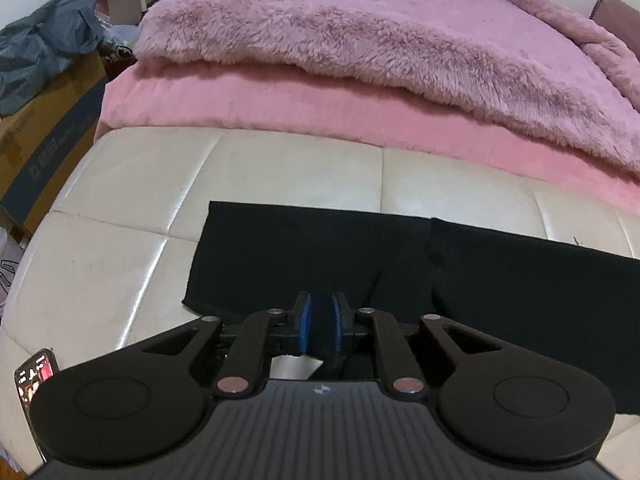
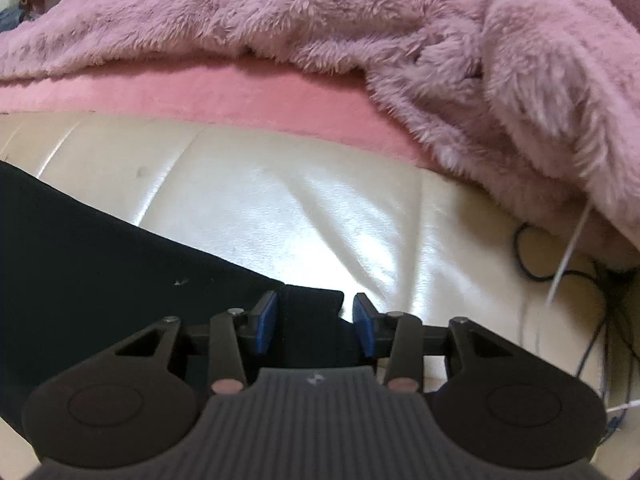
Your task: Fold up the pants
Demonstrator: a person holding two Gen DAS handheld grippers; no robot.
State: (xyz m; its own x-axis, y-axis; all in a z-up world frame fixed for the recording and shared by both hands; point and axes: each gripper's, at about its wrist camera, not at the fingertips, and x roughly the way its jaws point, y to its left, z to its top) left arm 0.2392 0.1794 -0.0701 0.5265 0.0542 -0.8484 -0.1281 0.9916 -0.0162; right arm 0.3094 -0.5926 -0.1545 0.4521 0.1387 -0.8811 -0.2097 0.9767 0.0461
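**Black pants flat on cream bench, a gripper at each end**

Pants [image 1: 400, 256] lie on the bench [image 1: 120, 248], long axis left to right across the lower frame, parallel to the pink bedding [image 1: 320, 40] above. Left gripper [image 1: 320, 322] low over the near edge, pointing at the bed, blue pads [image 1: 306, 320] drawn close on a fold of black cloth. Right gripper [image 2: 316, 320] at the pants' right end [image 2: 120, 260]; pads well apart, cloth corner lying between them, unpinched. Cables [image 2: 560, 272] at right.
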